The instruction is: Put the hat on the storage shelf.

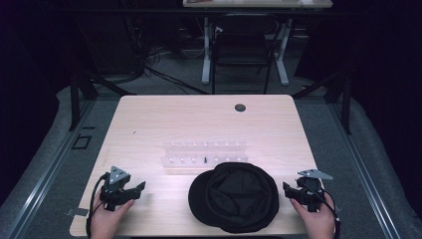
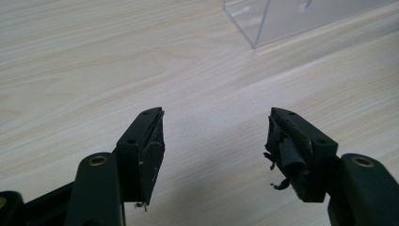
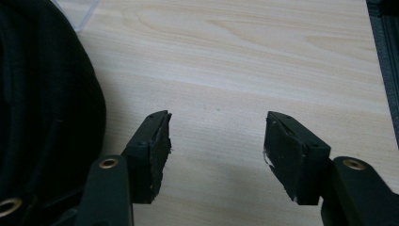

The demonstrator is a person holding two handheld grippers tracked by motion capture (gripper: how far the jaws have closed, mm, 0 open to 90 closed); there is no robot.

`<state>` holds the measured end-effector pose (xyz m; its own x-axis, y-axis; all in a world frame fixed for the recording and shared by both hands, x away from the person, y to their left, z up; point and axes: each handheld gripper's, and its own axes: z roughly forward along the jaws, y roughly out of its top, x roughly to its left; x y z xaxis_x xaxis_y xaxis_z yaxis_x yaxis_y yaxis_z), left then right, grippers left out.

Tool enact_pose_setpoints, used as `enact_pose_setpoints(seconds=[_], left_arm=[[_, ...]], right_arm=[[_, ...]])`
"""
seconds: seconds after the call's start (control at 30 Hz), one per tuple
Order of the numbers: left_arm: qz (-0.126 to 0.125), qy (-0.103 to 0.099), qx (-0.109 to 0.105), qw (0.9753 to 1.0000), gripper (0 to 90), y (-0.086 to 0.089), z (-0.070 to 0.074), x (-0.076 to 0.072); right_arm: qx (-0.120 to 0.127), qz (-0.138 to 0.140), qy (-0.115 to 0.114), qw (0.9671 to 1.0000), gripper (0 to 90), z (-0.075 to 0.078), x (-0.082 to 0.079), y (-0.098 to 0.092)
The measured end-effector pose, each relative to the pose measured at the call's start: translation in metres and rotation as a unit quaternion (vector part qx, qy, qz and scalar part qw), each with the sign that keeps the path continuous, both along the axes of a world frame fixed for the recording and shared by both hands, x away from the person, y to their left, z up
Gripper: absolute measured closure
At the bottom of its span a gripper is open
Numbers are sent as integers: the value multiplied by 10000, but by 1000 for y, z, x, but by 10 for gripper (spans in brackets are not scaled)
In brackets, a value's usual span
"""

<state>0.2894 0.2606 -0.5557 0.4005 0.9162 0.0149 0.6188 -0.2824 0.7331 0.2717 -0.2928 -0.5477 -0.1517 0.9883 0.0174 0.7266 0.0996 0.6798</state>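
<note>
A black cap (image 1: 234, 197) lay on the near middle of the wooden table (image 1: 149, 119), crown up, between the two grippers and touching neither. It sat close to the near edge, probably so that either hand could reach it without stretching. Just beyond it stood a clear acrylic rack (image 1: 204, 154) of two stepped rows with small pegs, one peg dark; it was placed directly behind the cap, near it but apart, which suggested that the cap was meant to be handled in front of it or moved clear of it.

The left gripper (image 1: 135, 188) rested at the near left corner, well apart from the cap, its jaws spread wide over bare wood and holding nothing; the rack's corner (image 2: 263, 23) lay ahead of it. The right gripper (image 1: 287, 191) rested at the near right, just beside the cap's edge (image 3: 47, 117), jaws likewise parted and empty. Being nearer, it seemed the likelier to grasp the brim first. Both hands held their tools low and level, a ready posture.
</note>
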Motion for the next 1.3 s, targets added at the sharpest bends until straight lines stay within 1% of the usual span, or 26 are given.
enact_pose_setpoints(seconds=[0.1, 0.13, 0.17, 0.2, 0.23, 0.27, 0.3, 0.33, 0.37, 0.4, 0.43, 0.47, 0.5, 0.57, 0.6, 0.7, 0.73, 0.8, 0.9, 0.97, 1.0, 1.1, 1.17, 1.23, 1.27, 1.3], left_arm=[[15, -27, -18, 10000, 369, 1, 1, 0], [32, 16, -17, 10000, 368, 1, 2, 0], [32, 16, -17, 10000, 368, 1, 2, 0], [-6, 15, -17, 10000, 368, 0, 3, 0], [-6, 15, -17, 10000, 369, 0, 3, 0], [-31, 11, -41, 10000, 369, -1, 4, 0], [-31, 11, -41, 10000, 369, -1, 4, 0], [-56, 41, -95, 9999, 371, -1, 5, 1], [-56, 41, -95, 9999, 375, -1, 5, 1], [-87, 56, -104, 9999, 377, -2, 5, 1], [-103, 57, -128, 9998, 377, -3, 4, 2], [-105, 72, -172, 9998, 381, -3, 5, 2], [-105, 72, -172, 9998, 390, -3, 5, 2], [-141, 80, -199, 9997, 395, -3, 6, 3], [-141, 54, -182, 9997, 407, -3, 5, 3], [-123, 35, -195, 9997, 405, -5, 5, 4], [-123, 29, -197, 9997, 405, -5, 5, 4], [-110, 49, -194, 9997, 395, -6, 4, 4], [-87, 37, -199, 9998, 391, -6, 4, 4], [-55, 0, -239, 9997, 386, -6, 4, 3], [-35, -7, -246, 9997, 379, -6, 4, 3], [-52, -13, -259, 9996, 373, -7, 4, 3], [-49, -20, -242, 9997, 366, -8, 4, 3], [-84, -20, -232, 9997, 360, -9, 5, 3], [-80, -58, -259, 9996, 355, -10, 5, 2], [-80, -58, -259, 9996, 347, -10, 5, 2]], right_arm=[[59, 43, 4, 10000, 422, 4, -1, 1], [151, 72, 44, 9999, 427, 9, -2, 2], [151, 72, 44, 9999, 427, 9, -2, 2], [237, 108, 125, 9996, 453, 15, -3, 2], [237, 108, 125, 9996, 453, 15, -3, 2], [431, 93, 296, 9986, 445, 22, -1, 2], [431, 93, 296, 9986, 445, 22, -1, 2], [664, 112, 582, 9960, 416, 28, 2, 0], [664, 112, 582, 9960, 416, 28, 2, 0], [909, 163, 781, 9927, 406, 35, 5, -3], [938, 215, 829, 9919, 389, 38, 6, -4], [954, 246, 924, 9908, 392, 41, 8, -4], [954, 246, 924, 9908, 392, 41, 8, -4], [865, 269, 975, 9911, 396, 47, 9, -4], [671, 250, 1024, 9922, 396, 51, 10, -3], [659, 244, 1061, 9919, 387, 56, 11, -3], [663, 199, 1088, 9916, 373, 60, 11, -4], [723, 156, 1072, 9915, 343, 64, 12, -5], [744, 162, 1105, 9910, 340, 67, 13, -6], [737, 176, 1110, 9909, 340, 70, 13, -6], [695, 215, 1134, 9909, 340, 73, 13, -6], [681, 268, 1166, 9905, 341, 76, 13, -5], [685, 360, 1216, 9896, 342, 79, 13, -4], [635, 416, 1223, 9896, 338, 82, 12, -3], [597, 511, 1196, 9897, 325, 85, 11, -2], [597, 511, 1196, 9897, 325, 85, 11, -2]])
